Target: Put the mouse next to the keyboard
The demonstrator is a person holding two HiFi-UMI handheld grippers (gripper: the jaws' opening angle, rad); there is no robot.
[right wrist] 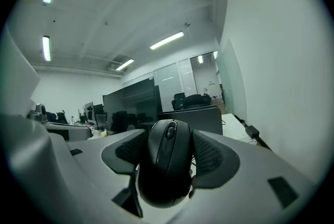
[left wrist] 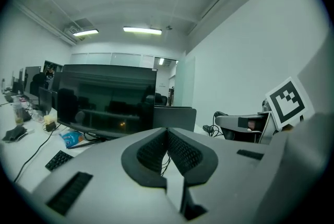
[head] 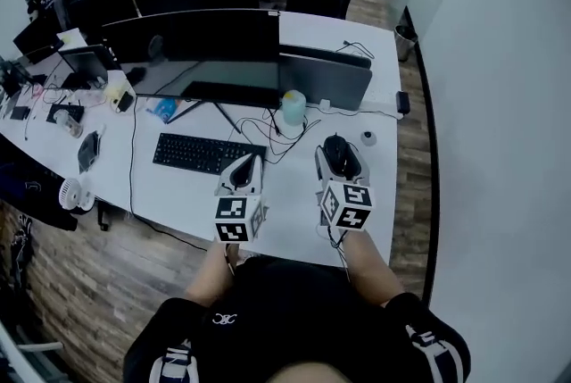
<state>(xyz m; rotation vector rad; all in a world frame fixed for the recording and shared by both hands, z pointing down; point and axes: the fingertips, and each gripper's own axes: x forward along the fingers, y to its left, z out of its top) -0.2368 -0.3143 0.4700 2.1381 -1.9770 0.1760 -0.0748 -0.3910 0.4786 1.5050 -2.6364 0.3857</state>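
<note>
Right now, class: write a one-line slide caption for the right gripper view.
Right tool grips a black mouse between its pads, with office monitors beyond.

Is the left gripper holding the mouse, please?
No, the mouse sits in the right gripper; the left gripper is shut and empty.

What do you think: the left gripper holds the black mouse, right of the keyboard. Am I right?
Not quite: the right gripper holds the black mouse, right of the keyboard. The right gripper view shows its jaws clamped on it; the left gripper is shut and empty.
</note>
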